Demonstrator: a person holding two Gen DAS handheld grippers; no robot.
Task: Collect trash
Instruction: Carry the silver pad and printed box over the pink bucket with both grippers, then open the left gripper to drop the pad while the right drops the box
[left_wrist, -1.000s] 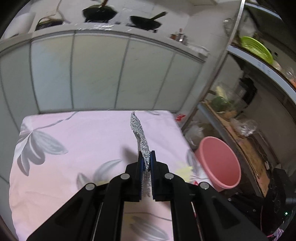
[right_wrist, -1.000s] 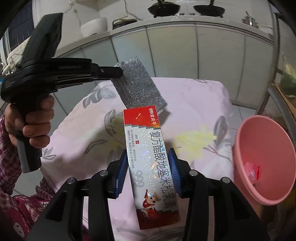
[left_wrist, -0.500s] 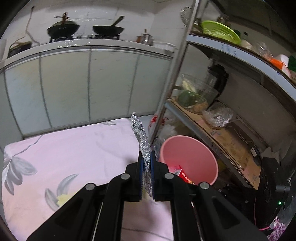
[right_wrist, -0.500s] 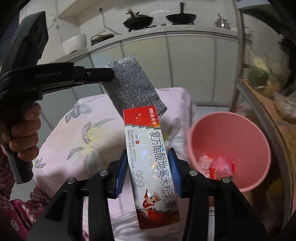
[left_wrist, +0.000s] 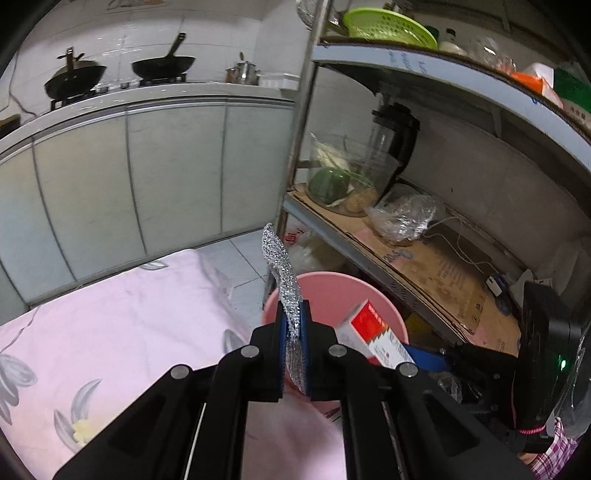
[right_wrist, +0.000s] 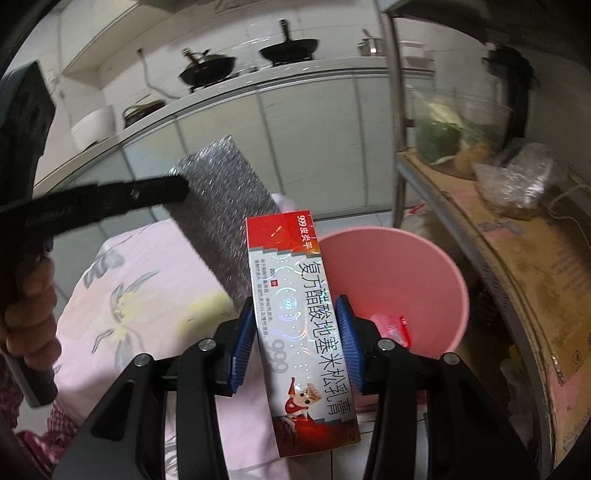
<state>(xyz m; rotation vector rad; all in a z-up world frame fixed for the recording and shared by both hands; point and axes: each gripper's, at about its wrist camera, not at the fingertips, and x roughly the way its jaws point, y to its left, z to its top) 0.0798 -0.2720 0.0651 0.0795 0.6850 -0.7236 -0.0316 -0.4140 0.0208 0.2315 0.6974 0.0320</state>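
My left gripper (left_wrist: 294, 334) is shut on a flat silver glittery pad (left_wrist: 280, 273), held on edge over the near rim of the pink bin (left_wrist: 332, 291). In the right wrist view the pad (right_wrist: 221, 206) hangs from the left gripper's fingers (right_wrist: 155, 192), left of the bin. My right gripper (right_wrist: 297, 332) is shut on a red and white ointment box (right_wrist: 295, 317), held beside the pink bin (right_wrist: 399, 280). The box (left_wrist: 373, 332) also shows in the left wrist view, over the bin. A red wrapper (right_wrist: 391, 325) lies inside the bin.
A pink flowered cloth (left_wrist: 122, 332) covers the table to the left of the bin. A metal shelf rack (left_wrist: 424, 236) with a glass bowl (left_wrist: 347, 177), bags and cardboard stands right of the bin. Kitchen cabinets (left_wrist: 129, 184) with woks on top are behind.
Both grippers have swung right from over the cloth toward the pink bin, each still holding its item. The bin is now closer and more central in both views.
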